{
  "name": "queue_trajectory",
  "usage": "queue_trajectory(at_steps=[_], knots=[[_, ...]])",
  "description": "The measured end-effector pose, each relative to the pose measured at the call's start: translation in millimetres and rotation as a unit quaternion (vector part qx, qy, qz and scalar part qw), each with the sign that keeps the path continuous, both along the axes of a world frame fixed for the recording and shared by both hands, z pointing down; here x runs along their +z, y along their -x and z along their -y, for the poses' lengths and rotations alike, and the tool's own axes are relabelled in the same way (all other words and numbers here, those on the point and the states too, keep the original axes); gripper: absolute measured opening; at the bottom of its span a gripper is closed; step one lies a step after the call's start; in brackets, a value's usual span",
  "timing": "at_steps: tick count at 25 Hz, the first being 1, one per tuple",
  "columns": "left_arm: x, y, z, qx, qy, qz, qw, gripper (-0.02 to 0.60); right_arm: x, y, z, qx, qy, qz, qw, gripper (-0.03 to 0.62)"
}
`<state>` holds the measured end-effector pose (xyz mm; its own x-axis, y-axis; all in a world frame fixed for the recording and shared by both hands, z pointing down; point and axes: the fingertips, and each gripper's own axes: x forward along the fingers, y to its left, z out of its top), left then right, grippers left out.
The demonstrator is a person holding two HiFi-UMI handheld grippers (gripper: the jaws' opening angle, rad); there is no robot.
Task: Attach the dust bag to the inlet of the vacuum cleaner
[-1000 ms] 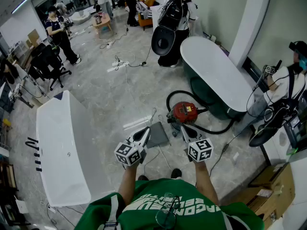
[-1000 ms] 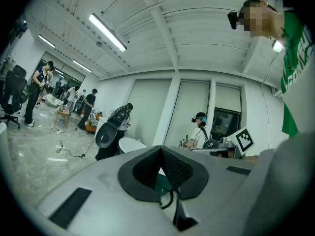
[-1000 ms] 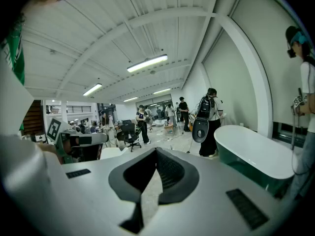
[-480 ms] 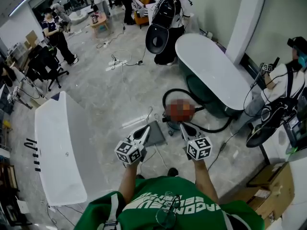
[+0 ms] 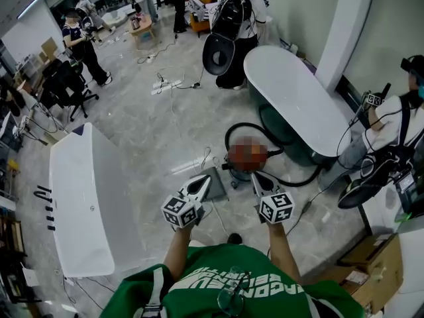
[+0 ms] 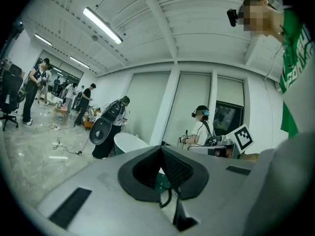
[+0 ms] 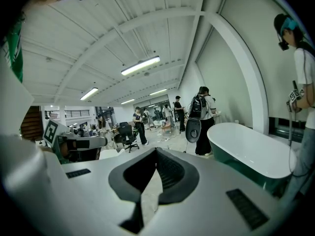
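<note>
The red vacuum cleaner (image 5: pixel 247 156) stands on the marble floor ahead of me, its black hose (image 5: pixel 291 177) looping to the right. A flat grey dust bag (image 5: pixel 217 185) lies on the floor just left of it. In the head view my left gripper (image 5: pixel 203 181) hovers over the bag's near edge, and my right gripper (image 5: pixel 255 177) hovers just short of the vacuum. Both are held side by side at waist height. The left gripper view shows the left gripper (image 6: pixel 161 151) with jaws together and nothing between them. My right gripper (image 7: pixel 156 151) is likewise shut and empty.
A white bathtub (image 5: pixel 79 204) lies on the left and a white-and-green one (image 5: pixel 298 101) at the back right. A person with a backpack (image 5: pixel 232 18) stands beyond it; another sits at the right (image 5: pixel 391 131). Cables (image 5: pixel 165 85) cross the floor. Cardboard boxes (image 5: pixel 371 270) stand at the lower right.
The room has shifted slightly in the head view as I move. Both grippers keep the same pose side by side, jaws still together.
</note>
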<state>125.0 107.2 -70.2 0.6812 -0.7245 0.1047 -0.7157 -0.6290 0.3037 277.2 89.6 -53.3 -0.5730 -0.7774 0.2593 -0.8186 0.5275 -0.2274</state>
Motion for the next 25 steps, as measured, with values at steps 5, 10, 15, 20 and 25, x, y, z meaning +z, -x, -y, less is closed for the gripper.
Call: queue_trajectory(at_steps=[5,10,15,20,25], knots=[[2.0,-9.9,4.2,-0.005,0.002,0.008,0.9999,0.003,2.3,-12.9,6.4,0.000,0.001,0.008,1.000,0.009],[0.7,-17.3,8.4,-0.004,-0.002,0.013,0.9999,0.003,4.6,-19.7,11.4,0.001,0.000,0.013,1.000,0.008],[1.6,-18.7,12.1,0.000,0.000,0.014,0.9999,0.003,8.7,-18.3,14.7,0.002,0.005,0.012,1.000,0.009],[6.9,-12.4,17.5,0.003,0.007,0.007,1.0000,0.003,10.9,-10.4,14.6,0.003,0.010,0.002,1.000,0.009],[14.4,-0.2,28.5,0.021,0.010,-0.005,0.9997,0.003,15.9,0.4,21.2,0.023,0.016,-0.008,1.000,0.008]])
